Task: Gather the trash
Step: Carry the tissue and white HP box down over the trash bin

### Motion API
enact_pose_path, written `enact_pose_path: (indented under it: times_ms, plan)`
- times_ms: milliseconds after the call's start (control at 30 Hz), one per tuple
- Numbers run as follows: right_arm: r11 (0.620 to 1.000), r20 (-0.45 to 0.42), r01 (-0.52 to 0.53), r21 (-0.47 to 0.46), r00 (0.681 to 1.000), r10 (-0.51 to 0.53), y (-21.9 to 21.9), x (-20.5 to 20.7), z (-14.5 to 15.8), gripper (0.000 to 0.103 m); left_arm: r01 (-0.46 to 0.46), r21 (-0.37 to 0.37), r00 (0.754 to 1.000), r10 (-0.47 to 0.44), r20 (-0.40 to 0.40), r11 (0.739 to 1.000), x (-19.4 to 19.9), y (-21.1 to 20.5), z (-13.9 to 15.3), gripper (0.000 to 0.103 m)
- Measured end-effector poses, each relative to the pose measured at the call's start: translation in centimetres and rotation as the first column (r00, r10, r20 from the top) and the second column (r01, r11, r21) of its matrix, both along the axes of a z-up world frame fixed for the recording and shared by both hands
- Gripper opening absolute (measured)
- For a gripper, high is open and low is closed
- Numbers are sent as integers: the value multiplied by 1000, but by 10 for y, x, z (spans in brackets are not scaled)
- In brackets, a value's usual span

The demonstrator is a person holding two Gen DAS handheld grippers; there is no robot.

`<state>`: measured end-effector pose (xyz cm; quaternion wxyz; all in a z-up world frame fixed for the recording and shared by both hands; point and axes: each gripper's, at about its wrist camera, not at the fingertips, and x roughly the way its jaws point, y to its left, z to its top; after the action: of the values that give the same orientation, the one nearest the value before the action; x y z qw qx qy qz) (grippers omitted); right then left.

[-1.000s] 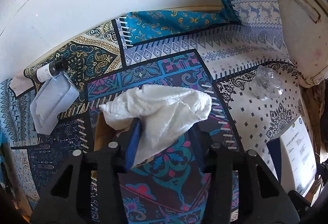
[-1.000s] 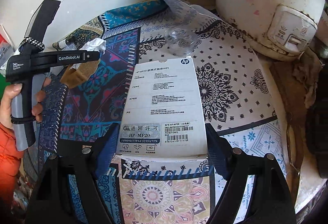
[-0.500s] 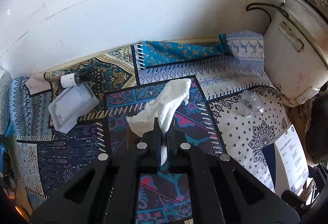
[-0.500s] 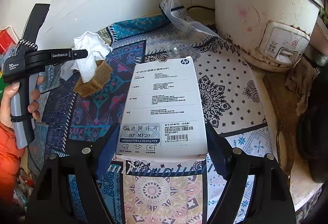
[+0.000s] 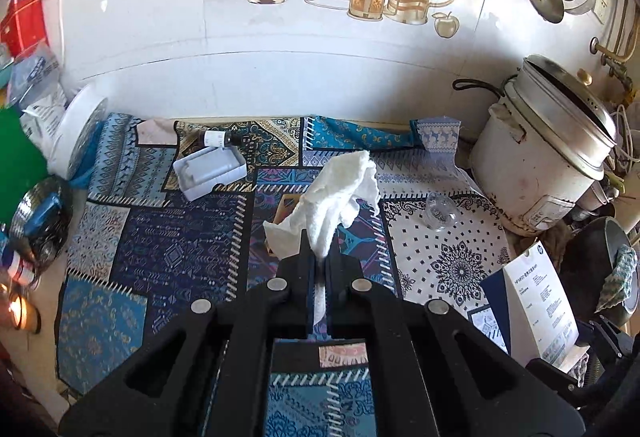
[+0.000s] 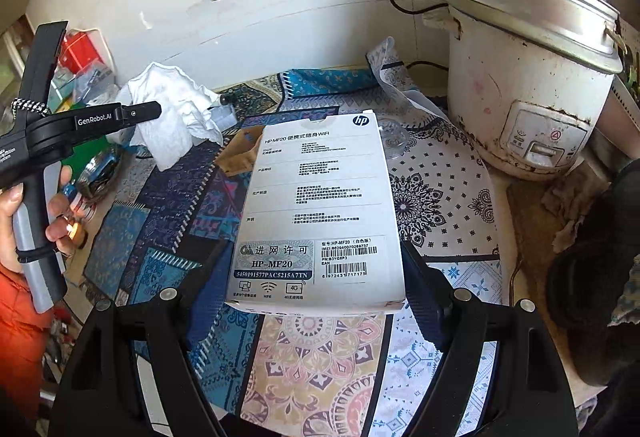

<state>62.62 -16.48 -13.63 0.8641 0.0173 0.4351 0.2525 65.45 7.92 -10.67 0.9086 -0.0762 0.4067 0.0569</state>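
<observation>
On my far left in the right wrist view, a hand (image 6: 24, 205) with an orange sleeve grips the handle of the left gripper (image 5: 318, 257). Its jaws are pinched tight on a crumpled white tissue (image 5: 340, 197), which hangs clear of the patterned cloth (image 5: 168, 245) covering the desk; from the other camera the same tissue (image 6: 176, 117) bunches out past the jaw tips.

Below and left of it, on the cloth, I see a pale grey tray (image 5: 210, 173) with a small dark bottle (image 5: 218, 138) lying just behind it, near the wall. A brown scrap of card (image 5: 286, 207) lies on the cloth under the tissue.

Moving right, a small clear glass (image 5: 440, 212) stands on the white-patterned patch. The right gripper (image 6: 316, 289) has its jaws spread around a white HP box (image 6: 316, 213), pads pressed on its two long sides, the box lifted above the cloth with its printed face up.

Farthest right, a worn white rice cooker (image 6: 528, 93) stands against the wall, lid on.
</observation>
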Motion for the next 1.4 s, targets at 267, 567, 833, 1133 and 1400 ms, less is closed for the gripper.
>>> enact_pose_path:
  times_ms: [267, 567, 833, 1133, 1400]
  plan:
    - [999, 10, -29, 24, 1000, 28, 2, -48, 5, 78, -38, 43, 999, 37, 29, 998, -89, -10, 14, 2]
    - [999, 31, 47, 16, 998, -47, 22, -121, 6, 78, 30, 24, 999, -31, 8, 999, -184, -4, -2, 2]
    - [996, -6, 94, 3, 996, -94, 50, -198, -23, 78, 87, 4, 995, -87, -50, 996, -274, 8, -33, 2]
    - [991, -103, 128, -26, 986, -130, 65, -257, -69, 78, 135, -23, 974, -137, -183, 991, -340, 15, -89, 2]
    - [991, -199, 109, -73, 972, -122, 65, -276, -126, 78, 133, -95, 930, -157, -331, 987, -366, -1, -170, 2]
